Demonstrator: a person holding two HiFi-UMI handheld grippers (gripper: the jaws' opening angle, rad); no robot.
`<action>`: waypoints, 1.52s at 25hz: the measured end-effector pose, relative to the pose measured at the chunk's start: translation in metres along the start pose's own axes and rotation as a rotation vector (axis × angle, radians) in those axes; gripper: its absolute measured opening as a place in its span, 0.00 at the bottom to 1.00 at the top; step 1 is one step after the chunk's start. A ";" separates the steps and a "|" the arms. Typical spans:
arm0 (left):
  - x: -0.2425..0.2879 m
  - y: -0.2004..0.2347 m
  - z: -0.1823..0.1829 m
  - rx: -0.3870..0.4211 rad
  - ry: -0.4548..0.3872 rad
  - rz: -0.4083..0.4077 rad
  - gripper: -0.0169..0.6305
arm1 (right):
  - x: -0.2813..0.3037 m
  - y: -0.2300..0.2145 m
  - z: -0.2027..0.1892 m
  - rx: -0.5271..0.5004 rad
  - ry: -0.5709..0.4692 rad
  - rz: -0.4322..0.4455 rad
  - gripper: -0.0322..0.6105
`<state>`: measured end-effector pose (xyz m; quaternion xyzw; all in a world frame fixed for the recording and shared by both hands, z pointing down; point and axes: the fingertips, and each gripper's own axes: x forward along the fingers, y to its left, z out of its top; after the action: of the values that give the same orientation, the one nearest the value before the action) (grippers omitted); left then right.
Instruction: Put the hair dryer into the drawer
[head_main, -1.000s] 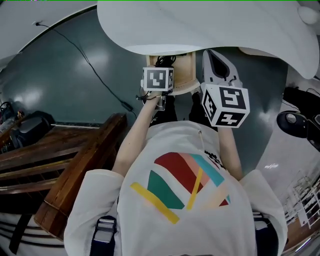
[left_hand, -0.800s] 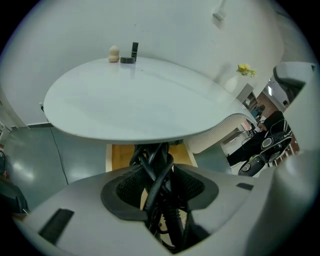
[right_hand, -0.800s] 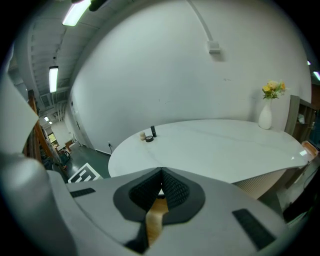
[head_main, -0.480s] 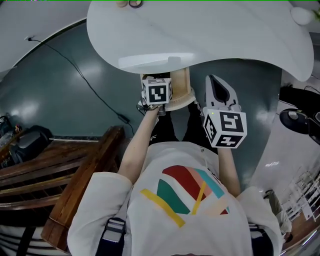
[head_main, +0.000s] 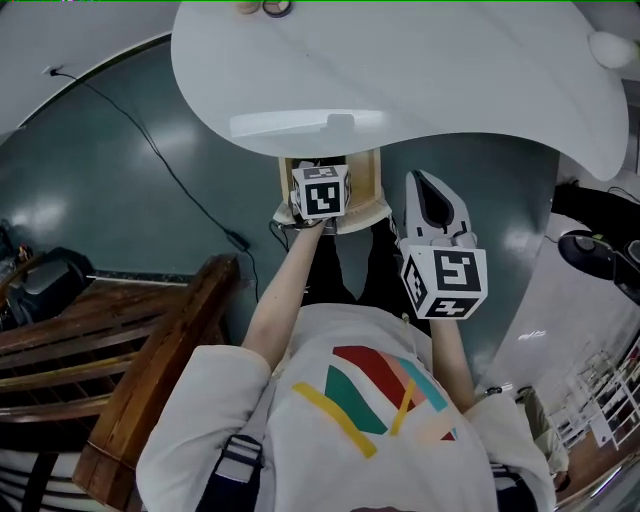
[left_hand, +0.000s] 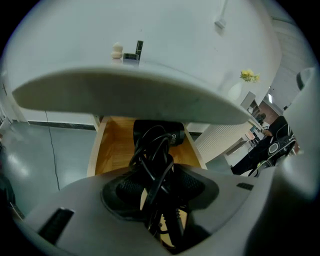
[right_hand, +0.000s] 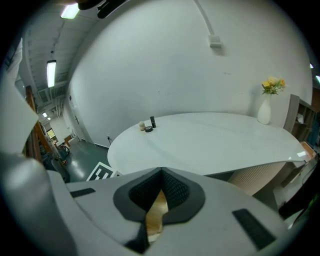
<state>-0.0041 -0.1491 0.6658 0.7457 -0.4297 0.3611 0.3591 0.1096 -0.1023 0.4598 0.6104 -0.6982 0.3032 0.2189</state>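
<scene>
In the left gripper view a black hair dryer (left_hand: 159, 133) with its cord (left_hand: 152, 167) coiled round it hangs from my left gripper (left_hand: 158, 188), whose pads are shut on the cord bundle. It hangs over the open wooden drawer (left_hand: 112, 150) under the white table (left_hand: 125, 90). In the head view my left gripper (head_main: 322, 192) is at the drawer (head_main: 372, 166); the dryer is hidden behind its marker cube. My right gripper (head_main: 428, 190) is to the right of the drawer, below the table edge, shut and holding nothing (right_hand: 160, 192).
On the table (right_hand: 210, 145) stand small bottles (right_hand: 146, 125) and a white vase with yellow flowers (right_hand: 265, 107). A wooden bench (head_main: 120, 340) stands at the left. A black cable (head_main: 170, 170) runs across the dark floor. Black equipment (head_main: 595, 250) sits at the right.
My left gripper with the hair dryer has sunk toward the open drawer. My right gripper has dropped a little beside it.
</scene>
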 end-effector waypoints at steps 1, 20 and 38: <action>0.005 -0.001 0.000 0.001 -0.004 0.004 0.32 | 0.002 -0.002 -0.002 0.002 0.004 0.000 0.07; 0.045 0.006 -0.013 -0.020 -0.042 0.024 0.32 | 0.006 -0.004 -0.035 0.005 0.076 0.012 0.07; 0.071 0.006 -0.027 0.022 0.029 0.044 0.32 | 0.014 0.002 -0.040 0.000 0.100 0.034 0.07</action>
<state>0.0106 -0.1552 0.7407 0.7347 -0.4367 0.3843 0.3490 0.1032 -0.0846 0.4976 0.5824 -0.6968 0.3370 0.2486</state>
